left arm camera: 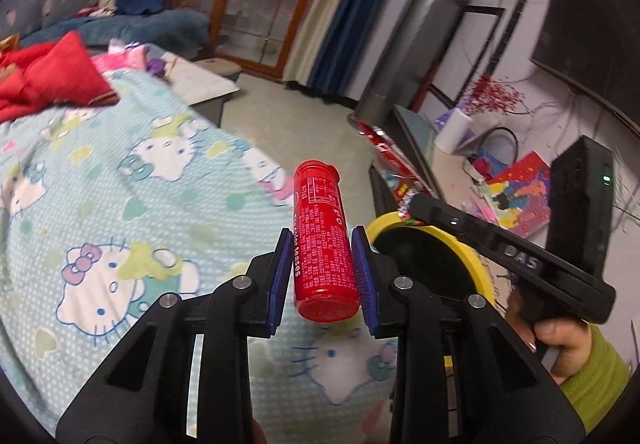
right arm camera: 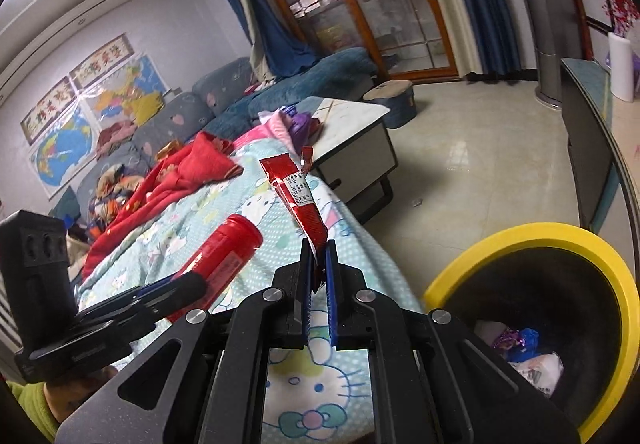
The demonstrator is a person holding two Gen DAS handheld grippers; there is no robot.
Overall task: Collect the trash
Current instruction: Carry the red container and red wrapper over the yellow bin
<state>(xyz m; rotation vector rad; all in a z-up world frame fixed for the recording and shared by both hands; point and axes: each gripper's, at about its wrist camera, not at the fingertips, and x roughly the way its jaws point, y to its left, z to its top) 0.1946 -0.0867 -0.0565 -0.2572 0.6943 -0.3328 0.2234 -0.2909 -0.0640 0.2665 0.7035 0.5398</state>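
glossy red plastic bottle (left arm camera: pixel 322 244), cloth blanket (left arm camera: pixel 120 184)

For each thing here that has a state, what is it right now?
Left gripper: shut on red canister.
Red canister: capped, lifted off the blanket.
Right gripper: shut on red wrapper.
Red wrapper: crumpled, sticking up from the jaws.
Yellow-rimmed bin: open, some trash inside.
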